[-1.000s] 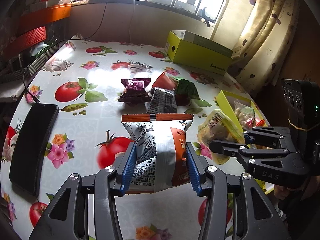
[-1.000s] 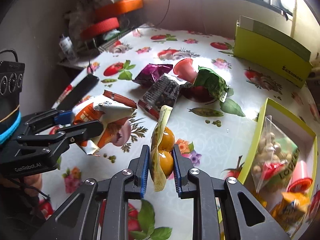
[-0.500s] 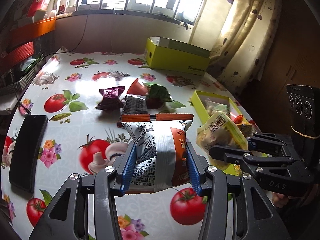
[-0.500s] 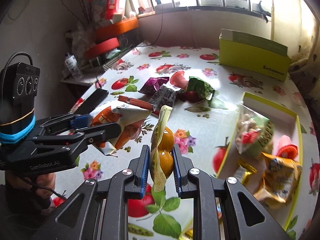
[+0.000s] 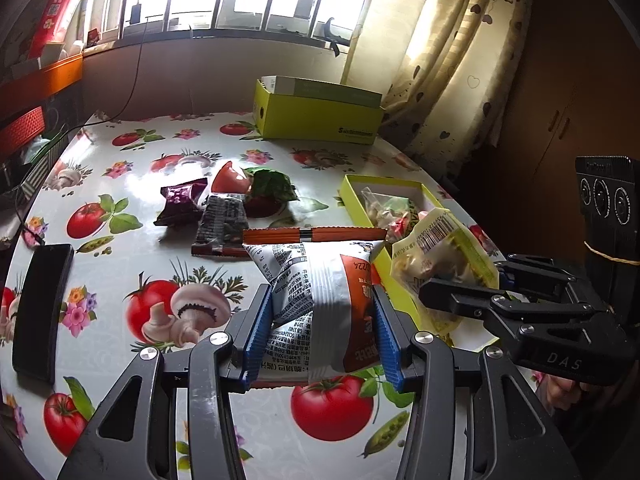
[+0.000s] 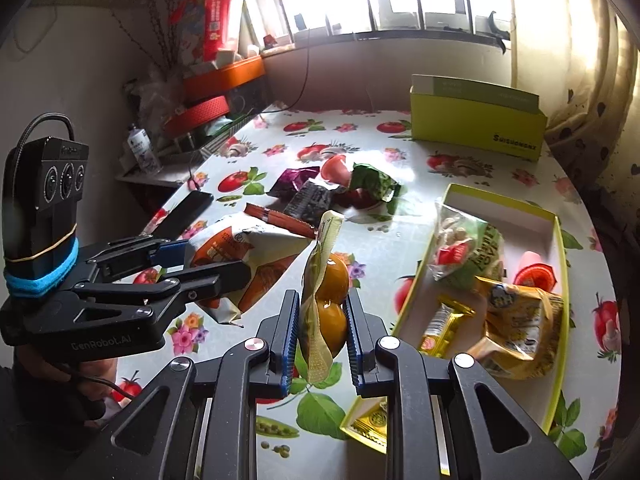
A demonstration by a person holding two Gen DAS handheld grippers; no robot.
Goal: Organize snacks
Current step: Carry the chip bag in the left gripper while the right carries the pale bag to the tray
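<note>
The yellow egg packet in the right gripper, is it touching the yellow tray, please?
Apart. The right wrist view shows the egg packet pinched in the right gripper, with tablecloth showing between it and the tray.

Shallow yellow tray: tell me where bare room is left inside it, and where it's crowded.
In the shallow yellow tray, the far end is bare white floor, bordered by the far rim and the clear nut bag. The near half is crowded: orange-yellow packet, gold bar, red cup. On the tablecloth, a bare strip runs between the tray's left wall and the held pouch.
</note>
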